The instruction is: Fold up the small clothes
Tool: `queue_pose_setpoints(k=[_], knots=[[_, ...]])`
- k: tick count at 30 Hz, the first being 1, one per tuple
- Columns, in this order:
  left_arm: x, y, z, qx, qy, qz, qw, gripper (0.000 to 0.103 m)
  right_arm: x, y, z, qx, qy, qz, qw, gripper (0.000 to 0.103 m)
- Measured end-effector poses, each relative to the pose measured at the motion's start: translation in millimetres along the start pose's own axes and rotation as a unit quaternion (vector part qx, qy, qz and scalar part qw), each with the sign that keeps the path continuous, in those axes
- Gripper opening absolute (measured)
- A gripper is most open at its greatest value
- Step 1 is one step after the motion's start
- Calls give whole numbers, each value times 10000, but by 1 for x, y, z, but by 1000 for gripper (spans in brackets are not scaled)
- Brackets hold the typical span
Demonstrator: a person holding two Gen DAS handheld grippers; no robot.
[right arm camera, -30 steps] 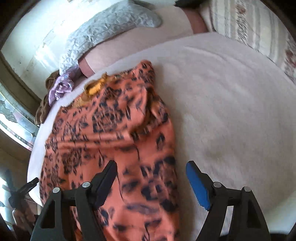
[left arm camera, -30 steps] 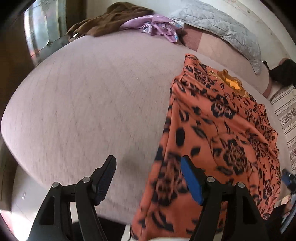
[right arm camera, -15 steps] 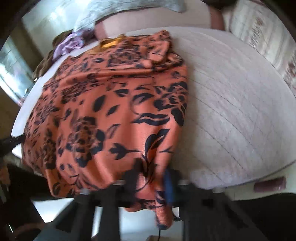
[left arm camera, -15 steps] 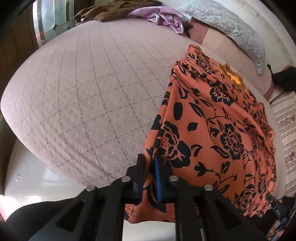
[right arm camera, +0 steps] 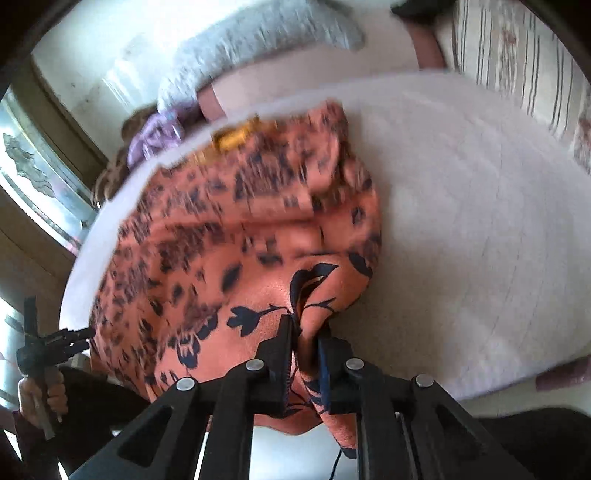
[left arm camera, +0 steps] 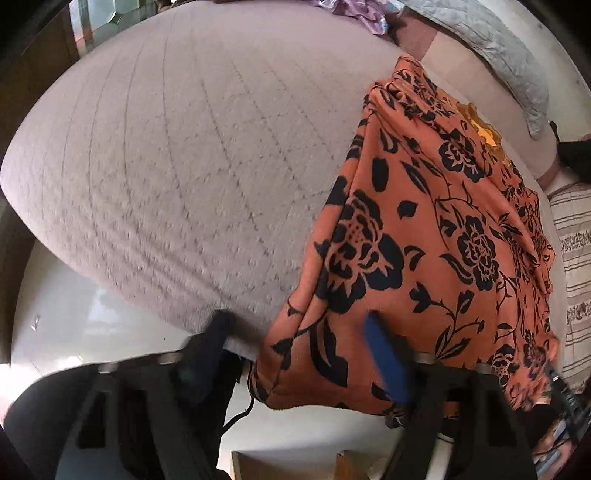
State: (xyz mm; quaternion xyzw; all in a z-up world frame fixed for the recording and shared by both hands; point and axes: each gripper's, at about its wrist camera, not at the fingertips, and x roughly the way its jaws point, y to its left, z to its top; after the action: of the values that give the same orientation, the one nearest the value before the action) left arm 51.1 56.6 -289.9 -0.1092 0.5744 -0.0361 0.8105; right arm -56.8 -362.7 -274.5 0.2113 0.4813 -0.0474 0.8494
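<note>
An orange garment with black flowers point(left arm camera: 436, 236) lies spread on the bed, its near hem hanging over the front edge. My left gripper point(left arm camera: 299, 343) is open at the garment's near left corner; the cloth hangs between its jaws, not pinched. My right gripper point(right arm camera: 304, 343) is shut on the garment's near right corner point(right arm camera: 310, 295) and holds a bunch of it lifted off the bed. The left gripper also shows far left in the right wrist view point(right arm camera: 48, 343).
The pinkish quilted bed cover point(left arm camera: 177, 155) stretches left of the garment. A grey pillow point(left arm camera: 491, 48) and a purple cloth point(left arm camera: 354, 11) lie at the bed's far end. A striped pillow point(right arm camera: 517, 62) lies right. Pale floor point(left arm camera: 74, 332) lies below the front edge.
My left gripper was shut on the near left corner half a second ago and has since opened. My right gripper stays shut on its corner and has pulled it up.
</note>
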Motion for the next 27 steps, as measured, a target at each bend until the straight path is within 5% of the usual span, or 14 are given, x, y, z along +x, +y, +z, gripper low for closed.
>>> queue_pose_setpoints(k=[1, 3, 5, 8, 9, 11, 16, 23, 27], knots=[[-3, -1, -1, 41, -80, 17, 10000, 54, 4, -3, -1, 20, 110, -17, 9999, 19], [-6, -5, -2, 166, -168, -88, 9997, 23, 16, -6, -7, 77, 413, -146, 9990, 26], [-7, -10, -3, 249, -151, -310, 9991, 7, 23, -9, -9, 169, 538, -77, 9984, 33], [-8, -12, -1, 239, -142, -453, 9986, 6, 28, -11, -11, 243, 542, 145, 9981, 45], [-9, -12, -1, 203, -125, -609, 9979, 6, 27, -10, -13, 168, 520, 169, 9984, 42], [-11, -16, 5, 162, -98, -917, 9956, 6, 25, -7, -14, 35, 442, 211, 9988, 15], [-33, -20, 26, 284, -199, -1442, 9889, 6, -6, -6, 2, 141, -9, 921, 9956, 11], [-68, -44, 103, 236, -747, -1864, 9794, 6, -35, -17, 66, 686, -877, 1980, 9739, 10], [-69, -72, 172, 226, -1227, -1755, 9765, 6, -14, -32, 124, 1099, -1250, 2033, 9649, 10]])
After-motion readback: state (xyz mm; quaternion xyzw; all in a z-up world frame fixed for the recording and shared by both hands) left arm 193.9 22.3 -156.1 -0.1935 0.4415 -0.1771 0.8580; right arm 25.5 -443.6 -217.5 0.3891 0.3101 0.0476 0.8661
